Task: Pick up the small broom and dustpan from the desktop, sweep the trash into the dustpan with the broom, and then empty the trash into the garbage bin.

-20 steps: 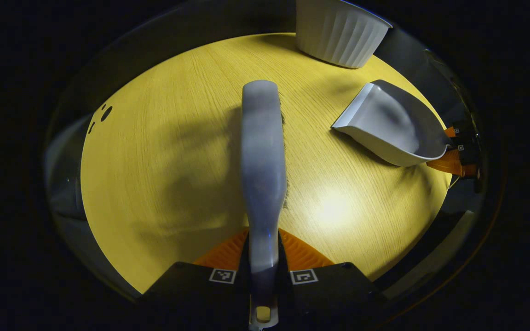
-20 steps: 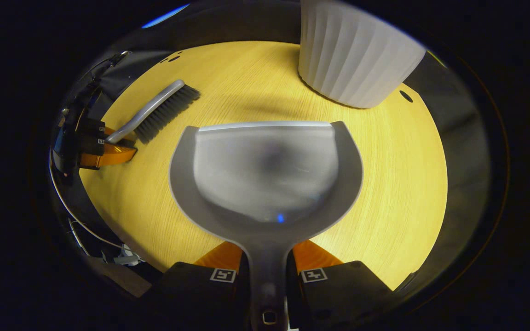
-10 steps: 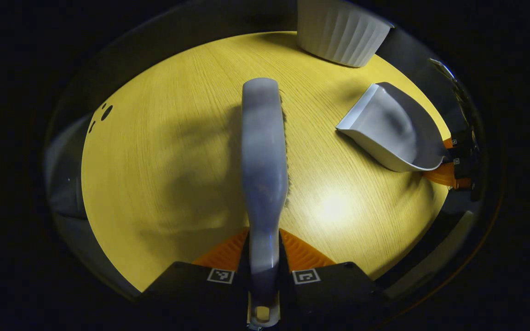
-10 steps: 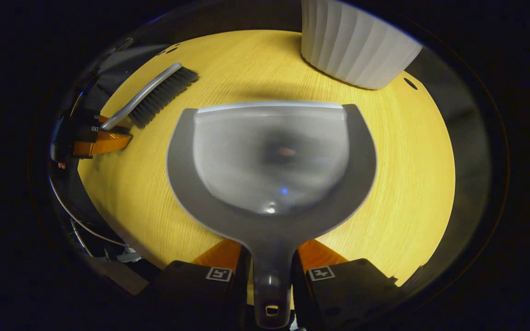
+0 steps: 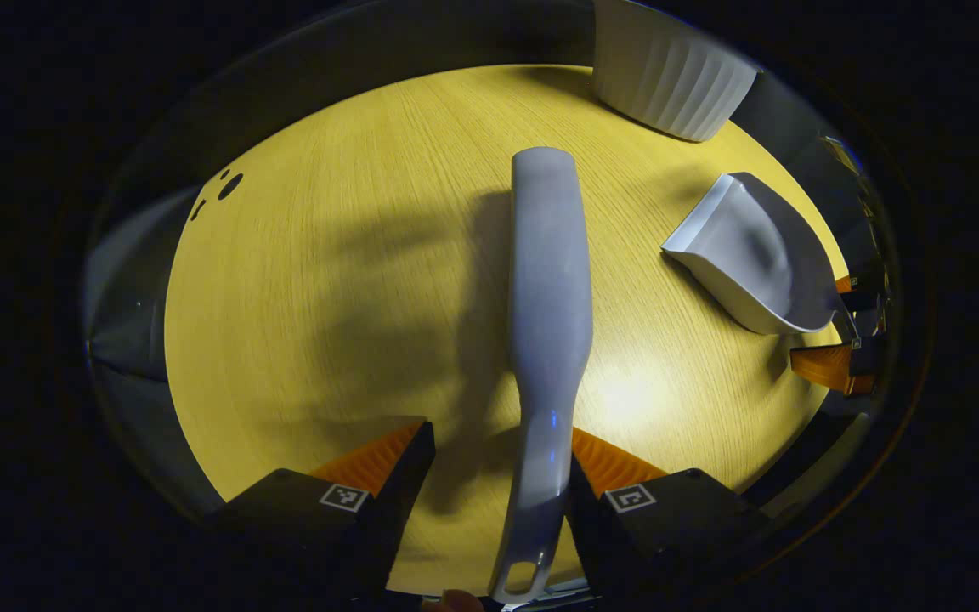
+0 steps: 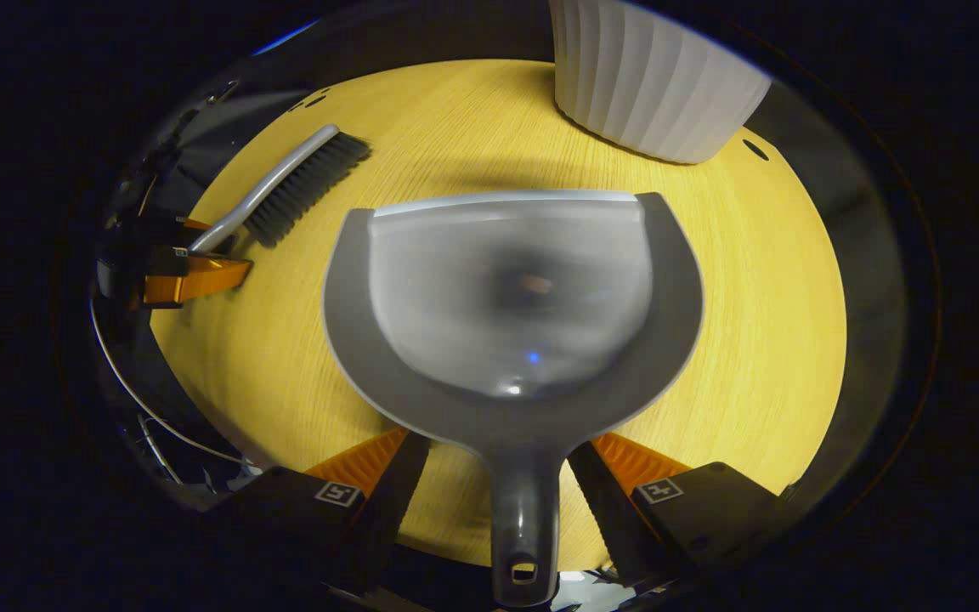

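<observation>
Broom [image 5: 547, 289] lies on the yellow desktop [image 5: 328, 297], its handle between the spread fingers of the left gripper [image 5: 498, 476], touching only one. Dustpan [image 6: 511, 297] rests flat to the right, the right gripper [image 6: 498, 476] wide open around its handle. Far right stands the white ribbed garbage bin [image 6: 651, 85].
</observation>
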A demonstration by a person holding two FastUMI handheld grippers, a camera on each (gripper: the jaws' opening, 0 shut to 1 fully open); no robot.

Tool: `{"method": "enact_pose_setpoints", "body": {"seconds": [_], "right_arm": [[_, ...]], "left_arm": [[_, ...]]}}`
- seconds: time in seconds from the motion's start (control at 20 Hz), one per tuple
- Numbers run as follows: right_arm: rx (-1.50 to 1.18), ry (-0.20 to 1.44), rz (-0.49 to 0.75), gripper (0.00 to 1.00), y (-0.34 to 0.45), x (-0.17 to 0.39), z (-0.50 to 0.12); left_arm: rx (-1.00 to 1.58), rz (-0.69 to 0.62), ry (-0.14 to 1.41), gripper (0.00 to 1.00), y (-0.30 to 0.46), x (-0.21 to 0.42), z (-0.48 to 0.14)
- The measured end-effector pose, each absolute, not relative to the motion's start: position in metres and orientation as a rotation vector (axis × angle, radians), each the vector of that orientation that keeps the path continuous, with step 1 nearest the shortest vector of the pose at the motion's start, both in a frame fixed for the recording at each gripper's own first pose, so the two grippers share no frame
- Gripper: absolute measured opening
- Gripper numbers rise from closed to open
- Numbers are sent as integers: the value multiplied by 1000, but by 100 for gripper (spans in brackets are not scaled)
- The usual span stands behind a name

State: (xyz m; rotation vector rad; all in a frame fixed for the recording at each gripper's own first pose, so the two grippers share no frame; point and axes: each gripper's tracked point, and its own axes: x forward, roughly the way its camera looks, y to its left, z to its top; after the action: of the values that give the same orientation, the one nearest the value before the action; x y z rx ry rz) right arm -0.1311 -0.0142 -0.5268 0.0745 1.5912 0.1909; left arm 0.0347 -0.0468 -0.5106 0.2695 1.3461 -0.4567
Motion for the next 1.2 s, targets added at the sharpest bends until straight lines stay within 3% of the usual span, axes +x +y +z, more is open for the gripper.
{"method": "enact_pose_setpoints", "body": {"seconds": [0.3,0.55,1.0,1.2], "right_arm": [[60,1523,175,99,-22,-127,-504],[114,1314,103,99,-41,-79,-442],[106,776,-62,98,-97,43,-278],[74,584,-108,98,-112,73,-208]], "left_arm": [[328,-424,1245,90,-42,41,-490],[274,-401,1064,89,-51,60,-431],[63,-384,457,89,-99,127,-227],[-15,-382,255,89,-114,134,-141]]}}
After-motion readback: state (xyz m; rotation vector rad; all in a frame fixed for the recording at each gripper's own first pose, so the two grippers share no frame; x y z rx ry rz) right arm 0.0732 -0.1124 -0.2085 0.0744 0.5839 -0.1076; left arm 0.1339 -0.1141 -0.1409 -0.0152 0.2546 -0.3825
